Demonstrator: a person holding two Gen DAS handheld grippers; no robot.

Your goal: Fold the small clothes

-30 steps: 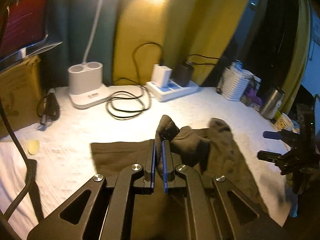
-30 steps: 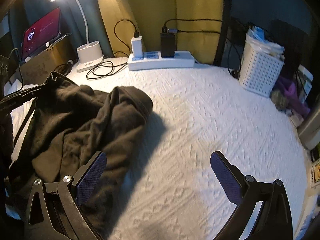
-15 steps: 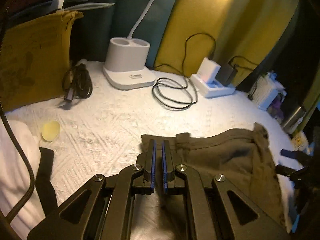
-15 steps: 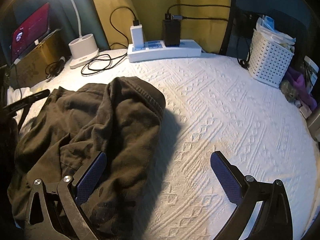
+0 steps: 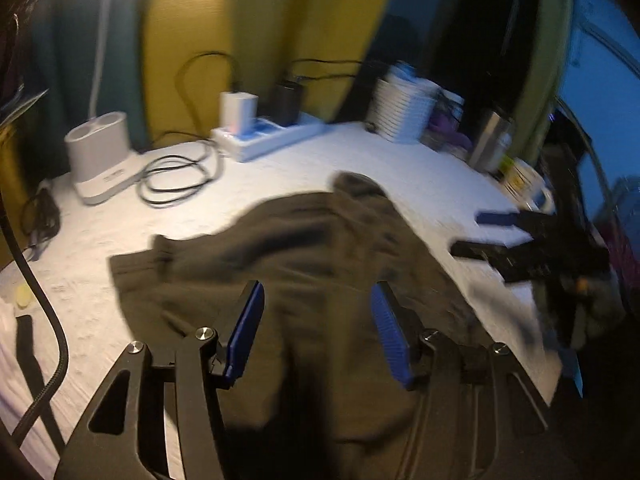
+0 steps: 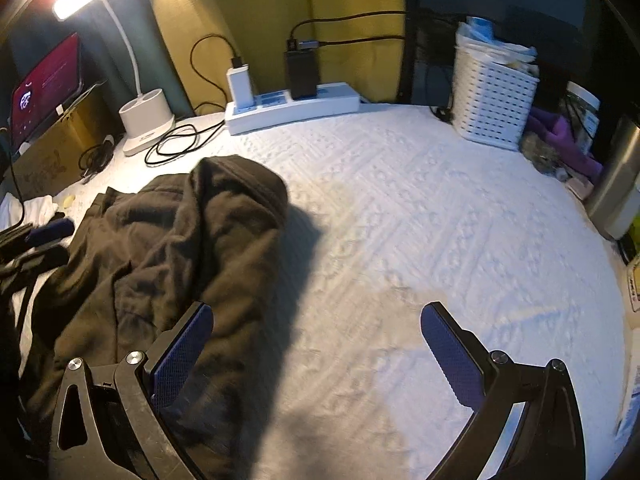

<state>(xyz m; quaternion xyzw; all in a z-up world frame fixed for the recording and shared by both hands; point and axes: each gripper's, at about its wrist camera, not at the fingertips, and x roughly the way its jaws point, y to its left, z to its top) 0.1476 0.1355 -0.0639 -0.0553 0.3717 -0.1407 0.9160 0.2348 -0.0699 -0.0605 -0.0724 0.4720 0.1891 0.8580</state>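
Observation:
A dark olive-brown garment (image 5: 304, 248) lies crumpled on the white textured bedspread (image 5: 280, 184), with one bunched end humped up toward the back. My left gripper (image 5: 317, 292) hovers over its near part. Its jaws are opening, and the cloth lies below them, not pressed by the blue pads (image 5: 244, 332). In the right wrist view the garment (image 6: 168, 248) fills the left side. My right gripper (image 6: 318, 312) stands wide open, its left finger over the cloth's edge and its right finger over bare bedspread. Each gripper shows in the other's view: the right gripper (image 5: 480, 234), the left gripper (image 6: 44, 240).
Along the back stand a white lamp base (image 6: 146, 120), coiled black cables (image 6: 176, 144), a power strip with chargers (image 6: 292, 106) and a white basket (image 6: 492, 108). A steel tumbler (image 6: 616, 184) is at the right edge. A cardboard box with a tablet (image 6: 44, 92) is at the left.
My left gripper was shut on a raised fold of the garment, carried it leftward and flat, and now stands open with the cloth released. The right gripper stayed open and barely moved.

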